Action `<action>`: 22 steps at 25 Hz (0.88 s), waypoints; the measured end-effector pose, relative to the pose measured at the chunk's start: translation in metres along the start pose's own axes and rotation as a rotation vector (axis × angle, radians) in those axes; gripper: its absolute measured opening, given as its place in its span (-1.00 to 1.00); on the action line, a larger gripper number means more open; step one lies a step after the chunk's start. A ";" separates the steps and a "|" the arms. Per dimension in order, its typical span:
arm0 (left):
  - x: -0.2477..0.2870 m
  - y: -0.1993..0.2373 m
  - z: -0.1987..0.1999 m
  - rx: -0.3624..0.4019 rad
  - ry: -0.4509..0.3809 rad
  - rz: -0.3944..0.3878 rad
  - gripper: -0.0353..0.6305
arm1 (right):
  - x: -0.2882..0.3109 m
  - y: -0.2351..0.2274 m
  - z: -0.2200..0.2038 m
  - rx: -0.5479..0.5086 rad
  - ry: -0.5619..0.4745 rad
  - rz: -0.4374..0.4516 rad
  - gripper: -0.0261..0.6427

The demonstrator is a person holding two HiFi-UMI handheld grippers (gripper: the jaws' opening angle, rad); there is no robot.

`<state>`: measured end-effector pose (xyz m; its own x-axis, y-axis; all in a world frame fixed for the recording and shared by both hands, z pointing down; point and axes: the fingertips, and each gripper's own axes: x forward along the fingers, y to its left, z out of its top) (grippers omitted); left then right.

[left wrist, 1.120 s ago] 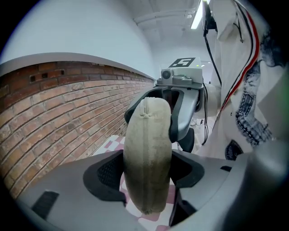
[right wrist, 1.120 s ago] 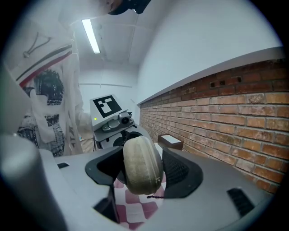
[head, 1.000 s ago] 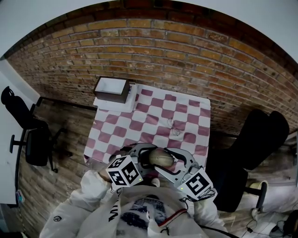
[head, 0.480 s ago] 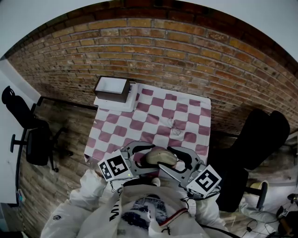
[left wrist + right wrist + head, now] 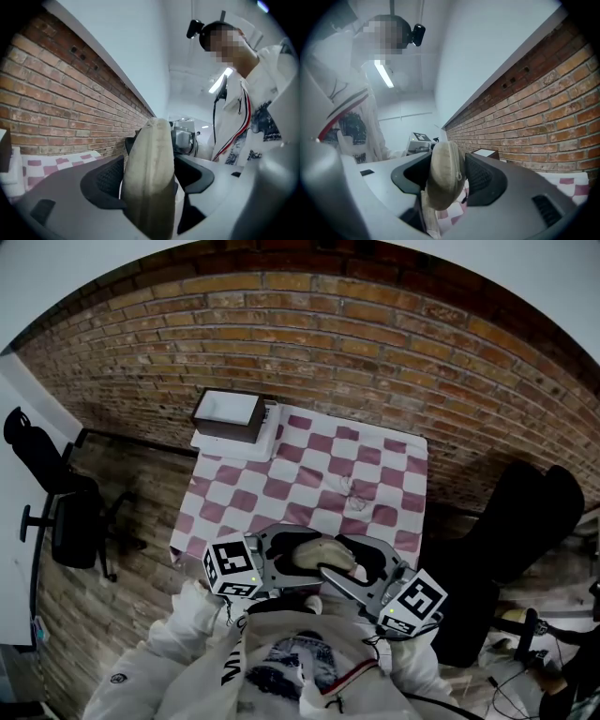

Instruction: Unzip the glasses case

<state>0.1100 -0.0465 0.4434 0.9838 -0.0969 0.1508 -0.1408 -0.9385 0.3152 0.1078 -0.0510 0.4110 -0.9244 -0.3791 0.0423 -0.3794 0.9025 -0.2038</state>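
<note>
Left claw (image 5: 149,176): clenched on the beige case (image 5: 323,554), pads pressing both its flat sides. Right claw (image 5: 446,176): jaws have just been closing, and they now pinch the case's other end, with the zip pull beside one pad. The case is held off the tabletop (image 5: 309,474) at lower centre of the head view, over the checked cloth's near edge. A box (image 5: 228,415) sits at the tabletop's upper-left corner, with the brick wall (image 5: 375,343) behind.

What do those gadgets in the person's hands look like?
The left gripper and right gripper are grey shells with two curved jaws lined with black textured pads. Each carries a white cube with black square markers. The person's sleeves are white.
</note>
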 end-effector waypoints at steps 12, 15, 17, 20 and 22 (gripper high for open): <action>0.000 -0.004 0.003 -0.160 -0.154 -0.038 0.09 | -0.002 -0.004 0.004 0.112 -0.088 0.002 -0.24; 0.000 -0.002 0.003 -0.165 -0.164 -0.015 0.09 | -0.001 -0.005 0.004 0.134 -0.104 0.004 -0.24; -0.001 0.000 0.001 -0.156 -0.160 0.002 0.08 | 0.000 -0.006 0.002 0.143 -0.112 0.003 -0.24; -0.004 0.001 -0.003 -0.144 -0.158 -0.002 0.05 | 0.002 -0.005 0.000 0.146 -0.120 0.000 -0.24; -0.007 0.002 0.000 -0.148 -0.154 -0.001 0.02 | 0.002 -0.004 0.001 0.153 -0.133 0.001 -0.23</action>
<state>0.1032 -0.0474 0.4428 0.9876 -0.1566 0.0089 -0.1437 -0.8809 0.4510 0.1071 -0.0560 0.4108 -0.9075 -0.4112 -0.0855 -0.3589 0.8651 -0.3504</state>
